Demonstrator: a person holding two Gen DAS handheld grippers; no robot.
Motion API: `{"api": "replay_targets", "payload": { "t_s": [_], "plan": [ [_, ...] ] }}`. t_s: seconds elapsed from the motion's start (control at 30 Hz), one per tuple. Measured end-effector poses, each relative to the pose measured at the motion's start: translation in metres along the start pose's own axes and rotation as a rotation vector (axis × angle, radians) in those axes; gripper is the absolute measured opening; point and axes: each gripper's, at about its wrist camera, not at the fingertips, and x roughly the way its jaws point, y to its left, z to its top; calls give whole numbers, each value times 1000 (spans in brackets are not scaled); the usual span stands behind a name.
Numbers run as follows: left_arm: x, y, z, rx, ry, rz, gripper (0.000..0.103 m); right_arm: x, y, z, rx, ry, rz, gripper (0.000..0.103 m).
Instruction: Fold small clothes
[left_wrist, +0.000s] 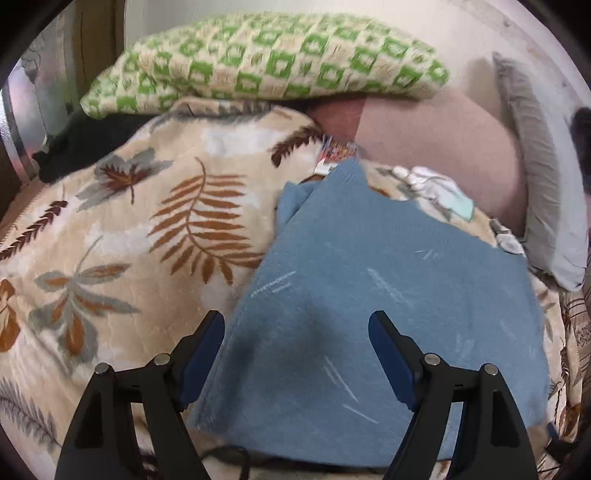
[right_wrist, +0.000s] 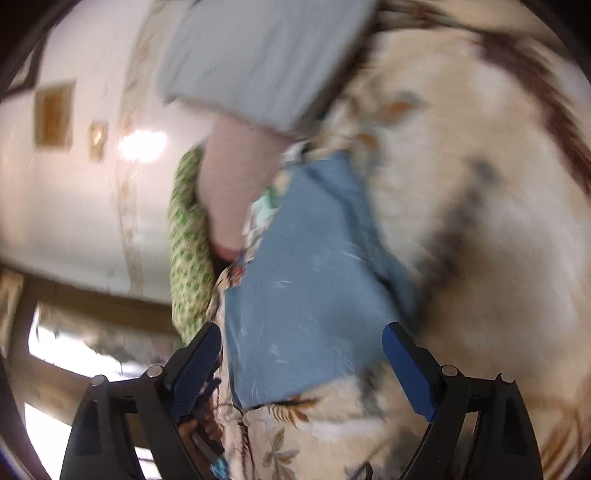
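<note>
While both jaws stand released, blue cloth (left_wrist: 369, 295) lies flat ahead.
Left hand-held gripper (left_wrist: 297, 330) straddles its near edge; right hand-held gripper (right_wrist: 301, 343), also unclenched, should pinch a corner squarely on the leaf blanket (left_wrist: 129, 240).

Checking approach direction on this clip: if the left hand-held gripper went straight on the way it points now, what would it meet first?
Most likely the blue cloth. The left hand-held gripper is open, with the cloth lying on the leaf-print blanket right ahead between its fingers. Depth is unclear, so how soon is hard to tell.
</note>
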Motion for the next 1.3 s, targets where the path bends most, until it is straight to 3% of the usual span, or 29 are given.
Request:
{"api": "replay_targets", "payload": {
  "t_s": [0.1,0.17,0.43,0.6,0.7,0.83,0.87,0.9,0.93,0.97,1.03,1.1,1.13,1.2,1.3],
  "plan": [
    [-12,9,-15,-87,19,-18,81,7,-23,-6,79,21,12,92],
    [-21,27,-27,-185,30,-44,81,18,-25,-4,109,23,65,92],
    [-28,95,-82,-583,92,-152,81,39,-29,-10,219,-30,-8,90],
    [-2,87,-77,-572,150,-216,81,42,-30,-10,194,-34,-101,90],
    [15,86,-70,-570,166,-187,80,47,-30,-3,200,-56,-90,90],
    [17,87,-63,-580,161,-208,78,47,-24,3,175,-72,-96,88],
    [18,87,-59,-575,167,-209,75,47,-21,4,162,-77,-105,83],
    [18,87,-56,-574,165,-205,62,45,-21,5,158,-82,-104,80],
    [20,88,-52,-562,163,-194,40,45,-19,7,152,-83,-92,78],
    [23,90,-51,-566,167,-199,33,46,-19,8,137,-77,-105,73],
    [30,95,-55,-605,181,-217,27,52,-26,9,150,-59,-148,63],
    [28,91,-55,-586,169,-200,25,59,-36,10,176,-42,-191,33],
    [26,89,-53,-568,165,-189,23,61,-40,11,189,-39,-200,32],
    [22,80,-46,-514,150,-162,22,64,-34,15,144,-22,-216,14],
    [-3,66,-27,-421,83,-143,21,63,3,19,-8,-22,-254,11]
  ]
}}
